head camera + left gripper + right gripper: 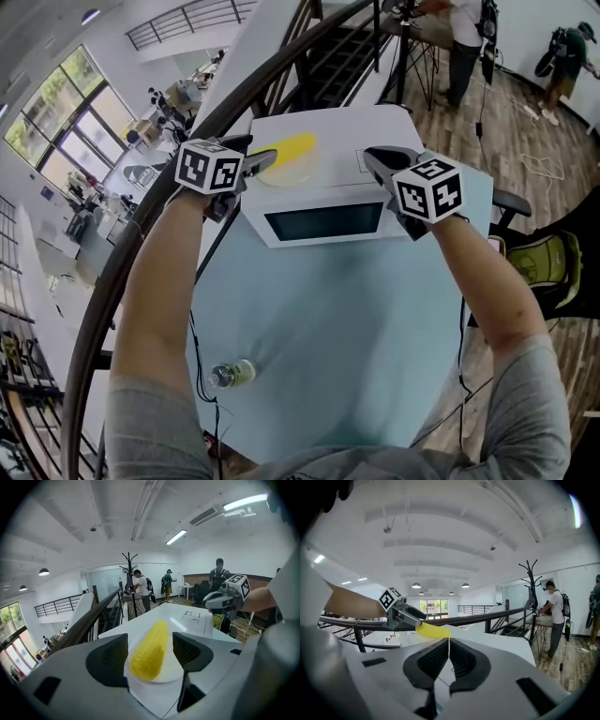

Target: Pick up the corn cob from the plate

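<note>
head view: the left hand-held gripper (262,155) is at the near end of the corn cob (292,148). the cob lies on a white plate (302,172), and the plate sits on top of a white microwave (323,223). the right hand-held gripper (373,157) is over the microwave's right top edge, well apart from the cob, beside a printed label (367,161). the microwave stands on a light blue surface (328,337), and a small bottle (232,374) lies near the surface's front left edge. a dark railing (141,244) curves past on the left.

left gripper view: the jaws stand wide apart. the corn cob (151,651) is in the gap between them with its near end toward us, and neither pad touches it. it rests flat on the plate (176,673). the right hand-held gripper (211,603) shows at the right over the microwave top. people stand far back by a coat rack (129,569).

right gripper view: the jaws are pressed together with nothing between them. past their tips we see the left hand-held gripper (417,617) with its open jaws at the end of the yellow cob (433,631). a person (555,616) stands at the right by the coat rack.
</note>
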Demonstrator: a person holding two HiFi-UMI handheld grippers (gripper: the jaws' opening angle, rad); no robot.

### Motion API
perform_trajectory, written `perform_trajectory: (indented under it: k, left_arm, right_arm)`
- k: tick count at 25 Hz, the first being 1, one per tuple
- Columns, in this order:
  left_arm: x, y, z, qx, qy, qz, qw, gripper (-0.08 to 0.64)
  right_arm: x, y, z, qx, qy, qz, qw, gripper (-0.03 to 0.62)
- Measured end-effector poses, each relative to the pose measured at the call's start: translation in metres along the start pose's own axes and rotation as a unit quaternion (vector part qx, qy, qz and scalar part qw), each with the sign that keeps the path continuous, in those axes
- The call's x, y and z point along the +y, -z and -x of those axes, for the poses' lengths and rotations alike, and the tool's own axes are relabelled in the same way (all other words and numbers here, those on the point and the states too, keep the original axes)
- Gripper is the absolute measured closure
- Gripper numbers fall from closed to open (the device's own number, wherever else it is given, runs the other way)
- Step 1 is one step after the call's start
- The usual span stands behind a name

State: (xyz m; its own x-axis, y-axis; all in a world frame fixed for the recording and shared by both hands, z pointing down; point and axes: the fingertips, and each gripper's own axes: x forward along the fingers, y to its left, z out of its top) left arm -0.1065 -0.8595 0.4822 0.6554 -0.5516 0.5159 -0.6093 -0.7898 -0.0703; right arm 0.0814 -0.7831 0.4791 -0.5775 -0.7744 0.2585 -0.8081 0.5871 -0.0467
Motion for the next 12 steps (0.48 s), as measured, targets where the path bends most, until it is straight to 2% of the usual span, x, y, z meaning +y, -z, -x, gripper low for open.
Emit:
perform_trajectory:
  k: [4,8,12]
  left_arm:
    - [-0.009,0.008,-0.017,0.017,0.013,-0.005,0.9997,0.258]
    - [-0.006,0.008,-0.028,0.022,0.000,-0.016,0.9996,0.250]
    - [-0.001,0.011,-0.035,0.052,-0.032,-0.064,0.9961,0.249]
  right_arm:
    - [0.000,0.004,0.000,0.004,-0.003,0.010,1.000,0.581]
    - [0.003,0.006,0.000,0.005,-0.008,0.015,1.000,0.581]
    - [0.007,0.008,-0.002,0.007,-0.012,0.020,1.000,0.581]
